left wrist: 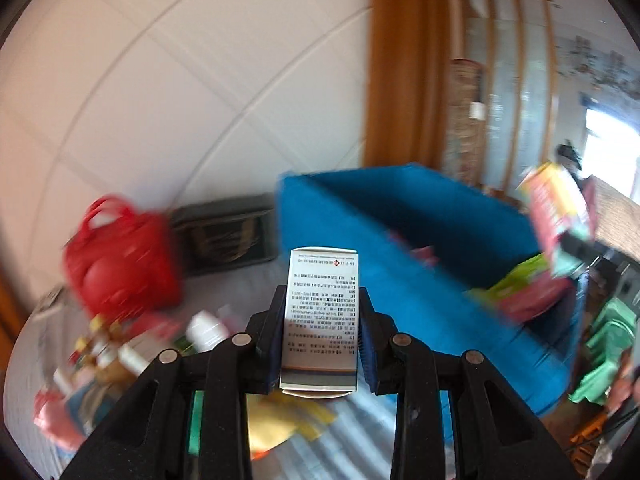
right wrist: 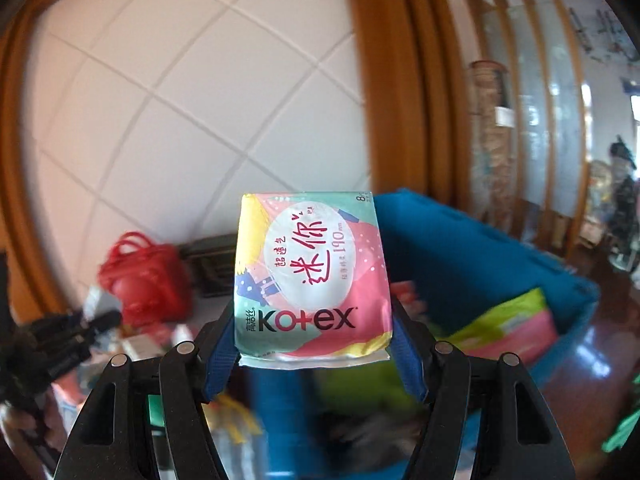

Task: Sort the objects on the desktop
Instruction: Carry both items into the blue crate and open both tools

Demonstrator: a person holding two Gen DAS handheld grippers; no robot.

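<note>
Kotex pack (right wrist: 312, 276), marked 190mm, sits pinched in the right gripper (right wrist: 314, 344). Left gripper (left wrist: 320, 336) clamps a white box (left wrist: 320, 320) of small Chinese print; blue bin (left wrist: 440, 248) just beyond both.

The left gripper (left wrist: 320, 312) clamps a narrow white cardboard box (left wrist: 320, 320) printed with black text, its blue pads pressed on both long sides. Beyond it to the right stands a blue fabric bin (left wrist: 400, 224); far left, a red handbag (left wrist: 120, 260) sits near small bottles (left wrist: 104, 344).
</note>
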